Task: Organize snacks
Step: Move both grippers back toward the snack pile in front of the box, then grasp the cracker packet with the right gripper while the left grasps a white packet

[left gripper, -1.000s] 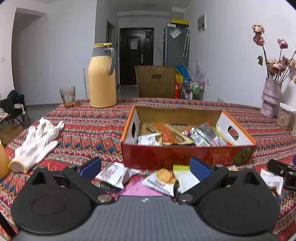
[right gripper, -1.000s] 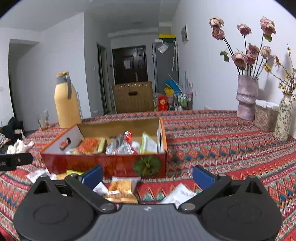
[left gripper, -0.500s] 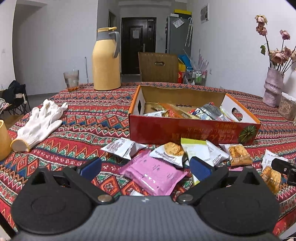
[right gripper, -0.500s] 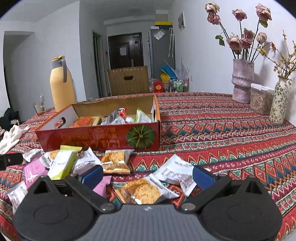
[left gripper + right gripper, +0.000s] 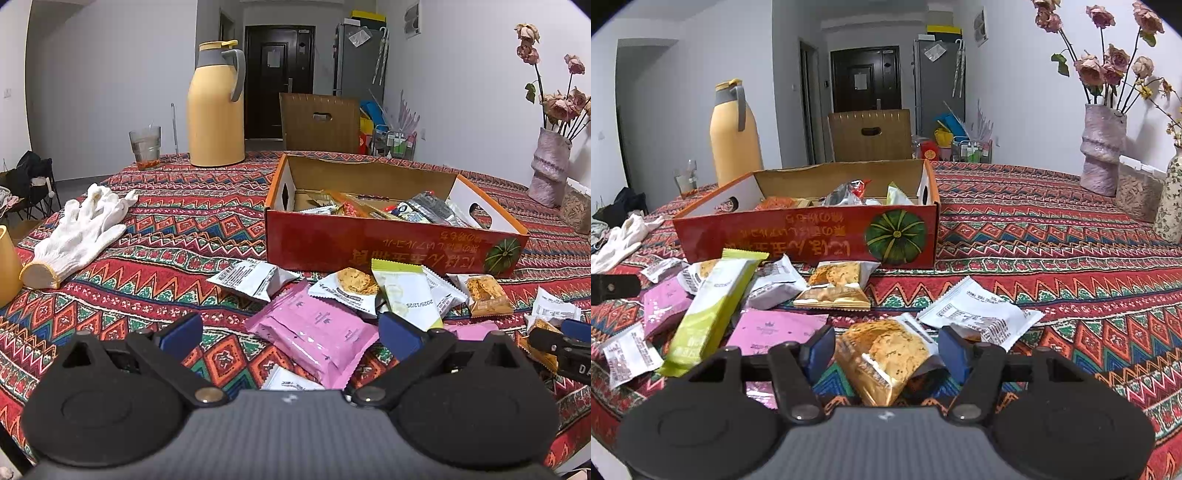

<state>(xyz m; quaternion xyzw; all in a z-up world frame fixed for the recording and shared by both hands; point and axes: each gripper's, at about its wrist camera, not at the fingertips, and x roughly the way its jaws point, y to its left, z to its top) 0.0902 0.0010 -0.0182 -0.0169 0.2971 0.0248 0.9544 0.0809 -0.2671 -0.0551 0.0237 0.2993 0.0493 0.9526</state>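
Observation:
A red cardboard box (image 5: pixel 391 243) with several snack packets inside stands on the patterned tablecloth; it also shows in the right wrist view (image 5: pixel 812 240). Loose snacks lie in front of it. My left gripper (image 5: pixel 291 334) is open, low over a pink packet (image 5: pixel 314 332) that lies between its fingers. My right gripper (image 5: pixel 886 350) is open with its fingers on either side of a golden cookie packet (image 5: pixel 886 354), not clamped on it. A green packet (image 5: pixel 709 306), a white packet (image 5: pixel 979 314) and another cookie packet (image 5: pixel 838 284) lie nearby.
A yellow thermos (image 5: pixel 216 107) and a glass (image 5: pixel 145 146) stand at the back left. White gloves (image 5: pixel 81 232) lie left. A yellow cup edge (image 5: pixel 5 266) is at far left. Vases with dried flowers (image 5: pixel 1102 147) and a small basket (image 5: pixel 1137 192) stand right.
Both grippers have pulled back from the box toward the table's near edge and lowered over the loose snacks. The right fingers have narrowed around the golden cookie packet.

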